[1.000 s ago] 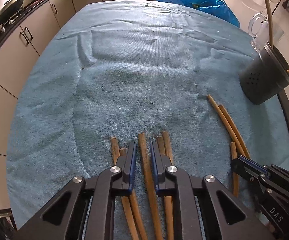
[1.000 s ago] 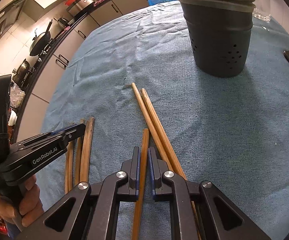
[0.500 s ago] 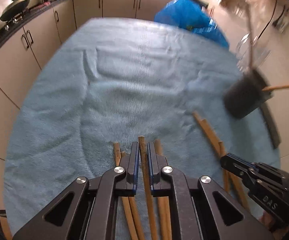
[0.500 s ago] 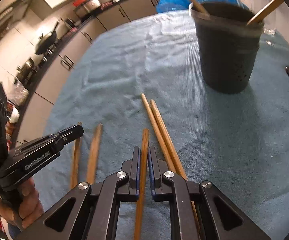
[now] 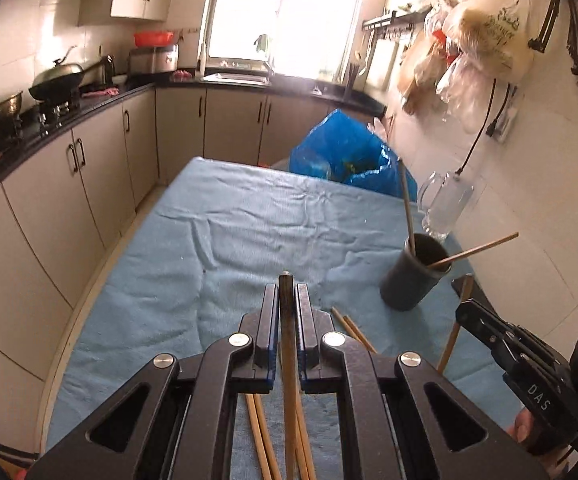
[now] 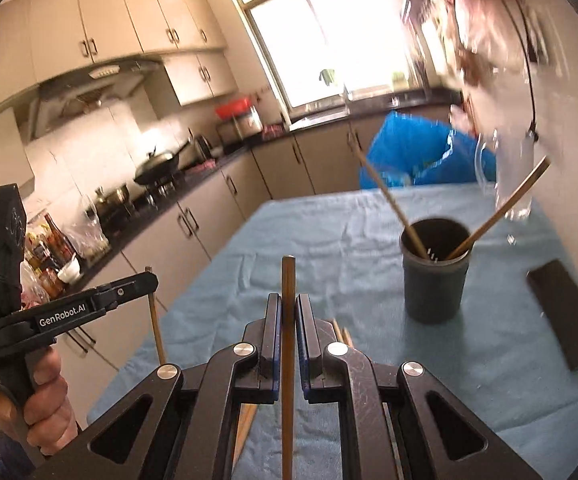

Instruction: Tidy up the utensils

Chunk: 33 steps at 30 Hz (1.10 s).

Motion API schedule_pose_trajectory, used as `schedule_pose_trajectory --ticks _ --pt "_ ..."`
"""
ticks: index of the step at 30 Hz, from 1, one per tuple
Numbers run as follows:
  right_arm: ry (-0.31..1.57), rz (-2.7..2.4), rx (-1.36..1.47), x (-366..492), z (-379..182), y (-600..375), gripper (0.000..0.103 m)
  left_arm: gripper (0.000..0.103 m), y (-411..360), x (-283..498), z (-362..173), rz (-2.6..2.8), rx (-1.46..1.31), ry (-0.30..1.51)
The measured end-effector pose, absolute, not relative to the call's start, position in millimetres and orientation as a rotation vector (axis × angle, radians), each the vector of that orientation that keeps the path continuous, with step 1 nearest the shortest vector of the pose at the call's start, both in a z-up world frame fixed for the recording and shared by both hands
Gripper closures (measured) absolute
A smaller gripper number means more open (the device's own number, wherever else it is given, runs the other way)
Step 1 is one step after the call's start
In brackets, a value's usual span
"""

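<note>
My left gripper is shut on a wooden chopstick and holds it lifted above the blue cloth. My right gripper is shut on another chopstick, also lifted. The dark utensil holder stands at the right with two chopsticks leaning in it; it also shows in the right wrist view. Loose chopsticks still lie on the cloth below the left gripper. The right gripper shows in the left wrist view, the left gripper in the right wrist view.
A blue towel covers the table. A glass mug stands behind the holder, a blue bag beyond the far edge. A black phone lies right of the holder. Kitchen cabinets run along the left.
Both grippers have lifted and tilted up from the cloth, each carrying its chopstick. The views now look across the table instead of down at it.
</note>
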State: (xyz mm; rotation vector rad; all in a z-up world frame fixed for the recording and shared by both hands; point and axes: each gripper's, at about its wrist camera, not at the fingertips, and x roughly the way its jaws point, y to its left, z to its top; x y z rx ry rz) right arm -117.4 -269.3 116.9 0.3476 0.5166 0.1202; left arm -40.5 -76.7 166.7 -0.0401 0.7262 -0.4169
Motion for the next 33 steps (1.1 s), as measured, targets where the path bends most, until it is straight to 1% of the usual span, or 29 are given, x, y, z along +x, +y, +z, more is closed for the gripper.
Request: schedule_pose_trajectory --ticks 9,18,33 --pt "0.459 0.105 0.342 -133.1 130.8 -274.5 0.095 0.096 -75.5 -56.6 180.6 -0.431 -0.04 0.69" --pt "0.453 0.1 0.341 -136.7 130.0 -276.7 0.095 0.096 -73.7 -58.1 182.8 -0.427 -0.049 0.682" --pt "0.418 0.088 0.343 -147.1 144.7 -280.0 0.095 0.096 -78.5 -66.3 195.3 -0.434 -0.049 0.662"
